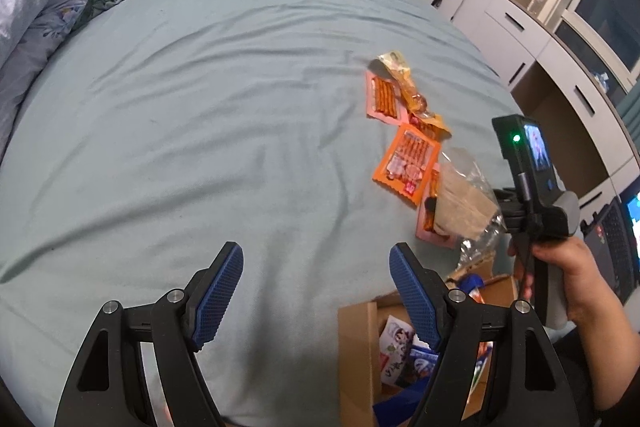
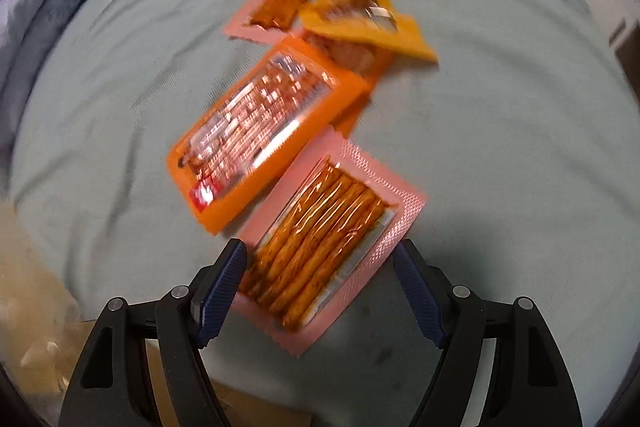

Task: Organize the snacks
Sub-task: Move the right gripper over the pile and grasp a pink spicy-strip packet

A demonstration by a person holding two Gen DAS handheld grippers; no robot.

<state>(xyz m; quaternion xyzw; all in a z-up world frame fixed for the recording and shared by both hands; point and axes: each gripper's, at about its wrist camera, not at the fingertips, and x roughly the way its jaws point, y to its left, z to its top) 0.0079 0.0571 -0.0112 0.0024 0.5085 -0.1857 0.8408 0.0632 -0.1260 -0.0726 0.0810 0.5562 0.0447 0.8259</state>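
Several snack packs lie in a row on the bed. The nearest pink pack of spicy sticks (image 2: 328, 247) lies between the wide-open fingers of my right gripper (image 2: 320, 283), which hovers over it empty. Beyond it lie an orange pack (image 2: 260, 131), a yellow pack (image 2: 360, 15) and another pink pack (image 2: 276, 3). In the left wrist view the orange pack (image 1: 408, 163) and far pink pack (image 1: 384, 99) show, with a clear bag (image 1: 464, 207) over the near pink one. My left gripper (image 1: 316, 291) is open and empty above the sheet. The right gripper's body (image 1: 532, 179) is held at right.
A cardboard box (image 1: 360, 347) holding several snack packs sits at the bed's near edge, under my left gripper's right finger. A bundled duvet (image 1: 40, 7) lies at far left. White cabinets (image 1: 520, 27) line the right wall. The blue sheet (image 1: 200, 127) spreads wide to the left.
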